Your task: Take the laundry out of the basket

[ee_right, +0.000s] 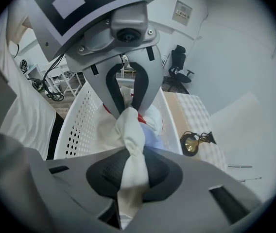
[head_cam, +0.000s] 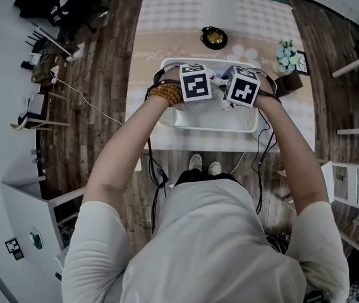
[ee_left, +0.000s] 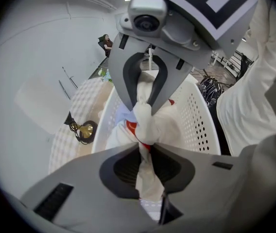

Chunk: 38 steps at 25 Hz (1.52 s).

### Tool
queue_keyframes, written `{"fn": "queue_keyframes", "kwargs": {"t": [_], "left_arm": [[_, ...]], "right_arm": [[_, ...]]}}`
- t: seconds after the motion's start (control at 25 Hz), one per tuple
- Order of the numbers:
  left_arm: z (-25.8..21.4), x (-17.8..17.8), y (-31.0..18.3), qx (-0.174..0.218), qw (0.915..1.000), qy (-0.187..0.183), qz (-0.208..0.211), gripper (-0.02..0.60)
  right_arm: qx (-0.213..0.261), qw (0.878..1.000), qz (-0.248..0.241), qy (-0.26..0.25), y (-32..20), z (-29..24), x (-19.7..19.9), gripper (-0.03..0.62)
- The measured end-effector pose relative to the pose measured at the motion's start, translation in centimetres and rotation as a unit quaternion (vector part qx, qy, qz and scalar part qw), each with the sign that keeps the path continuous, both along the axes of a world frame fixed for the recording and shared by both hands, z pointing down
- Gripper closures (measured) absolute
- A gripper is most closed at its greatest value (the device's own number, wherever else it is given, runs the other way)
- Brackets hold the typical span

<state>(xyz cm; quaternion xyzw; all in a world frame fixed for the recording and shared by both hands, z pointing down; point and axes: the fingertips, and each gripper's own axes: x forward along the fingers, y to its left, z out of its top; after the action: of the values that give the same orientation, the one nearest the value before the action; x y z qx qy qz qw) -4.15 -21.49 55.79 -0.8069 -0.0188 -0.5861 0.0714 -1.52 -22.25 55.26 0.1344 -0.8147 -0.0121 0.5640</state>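
left gripper (ee_left: pixel 147 168) fingers clamped on white cloth (ee_left: pixel 145 124), right gripper (ee_right: pixel 130 171) likewise, over basket (ee_left: pixel 198 125)

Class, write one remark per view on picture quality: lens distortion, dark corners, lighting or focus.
Head view: fisheye bows the table edges; light is even. Left gripper view: black corners ring the picture; the cream garment is sharp. Right gripper view: same dark ring; the basket wall curves.

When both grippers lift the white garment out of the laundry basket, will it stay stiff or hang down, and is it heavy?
Likely floppy: the white garment is bunched and twisted where the left gripper and right gripper pinch it. Probably light, since it looks like thin cloth. It may drag the light blue laundry next to it along.
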Motion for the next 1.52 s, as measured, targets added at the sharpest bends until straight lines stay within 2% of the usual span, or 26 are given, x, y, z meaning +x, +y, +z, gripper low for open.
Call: {"fn": "queue_keyframes", "kwargs": {"t": [0.24, 0.4, 0.52, 0.6, 0.8, 1.0, 1.12, 1.24, 1.36, 1.52], "left_arm": [[-5.6, 0.4, -1.0, 0.029, 0.9996, -0.001, -0.001, 0.489], [-7.8, 0.9, -1.2, 0.045, 0.999, -0.003, 0.002, 0.489], [-9.6, 2.7, -2.2, 0.081, 0.9965, 0.01, 0.014, 0.489], [-10.1, 4.2, -1.7, 0.075, 0.9967, 0.013, 0.028, 0.489], [-12.0, 10.2, -1.2, 0.097, 0.9914, 0.034, 0.081, 0.489], [-12.3, 17.1, 1.5, 0.068, 0.9872, 0.035, 0.14, 0.489], [-13.1, 21.8, 2.0, 0.087, 0.9789, 0.059, 0.175, 0.489], [-12.7, 25.7, 4.6, 0.063, 0.9735, 0.06, 0.211, 0.489], [-13.1, 29.9, 6.9, 0.068, 0.964, 0.076, 0.246, 0.489], [-12.9, 32.3, 9.3, 0.054, 0.9587, 0.074, 0.269, 0.489]], "right_arm": [[0.047, 0.999, -0.003, 0.001, -1.3, -5.8, 0.5, 0.519], [0.064, 0.998, -0.001, 0.003, -1.4, -7.8, 1.1, 0.519], [0.071, 0.997, 0.012, 0.006, -1.3, -8.6, 2.8, 0.519], [0.074, 0.997, 0.02, 0.0, -0.9, -9.4, 3.9, 0.519], [0.08, 0.993, 0.079, 0.021, 0.0, -10.5, 10.2, 0.52], [0.08, 0.986, 0.144, 0.032, 2.3, -11.5, 17.4, 0.519], [0.079, 0.981, 0.172, 0.033, 3.4, -11.7, 21.1, 0.519], [0.075, 0.974, 0.208, 0.044, 5.6, -11.9, 25.3, 0.519], [0.068, 0.966, 0.243, 0.053, 8.2, -12.1, 29.2, 0.519], [0.062, 0.96, 0.269, 0.054, 10.6, -12.2, 32.0, 0.52]]}}
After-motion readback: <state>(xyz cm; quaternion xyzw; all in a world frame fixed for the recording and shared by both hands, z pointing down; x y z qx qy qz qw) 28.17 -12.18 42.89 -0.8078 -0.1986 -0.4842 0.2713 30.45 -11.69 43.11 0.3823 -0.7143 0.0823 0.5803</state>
